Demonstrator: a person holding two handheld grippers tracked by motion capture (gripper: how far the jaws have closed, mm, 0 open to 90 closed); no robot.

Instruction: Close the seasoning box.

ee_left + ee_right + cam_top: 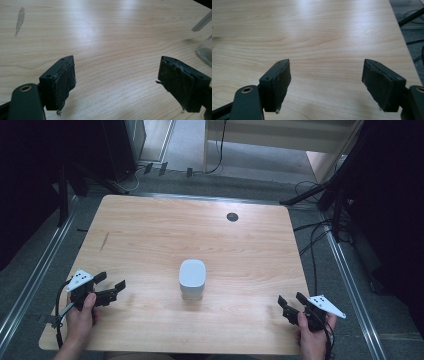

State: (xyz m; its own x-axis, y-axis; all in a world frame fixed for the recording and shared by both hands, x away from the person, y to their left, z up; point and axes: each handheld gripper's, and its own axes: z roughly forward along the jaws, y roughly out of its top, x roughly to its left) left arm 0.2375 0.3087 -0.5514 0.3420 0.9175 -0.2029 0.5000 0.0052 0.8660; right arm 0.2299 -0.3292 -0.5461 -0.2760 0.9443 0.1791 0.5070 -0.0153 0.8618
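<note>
A white, rounded container stands upright at the middle of the wooden table. Its clear edge shows at the far right of the left gripper view. My left gripper rests near the table's front left corner, held in a hand, open with nothing between its jaws. My right gripper sits near the front right corner, also open and empty. Both grippers are well apart from the container.
A small dark round grommet sits in the table near its far edge. A dark streak marks the wood at the left. Cables and dark stands lie on the floor around the table.
</note>
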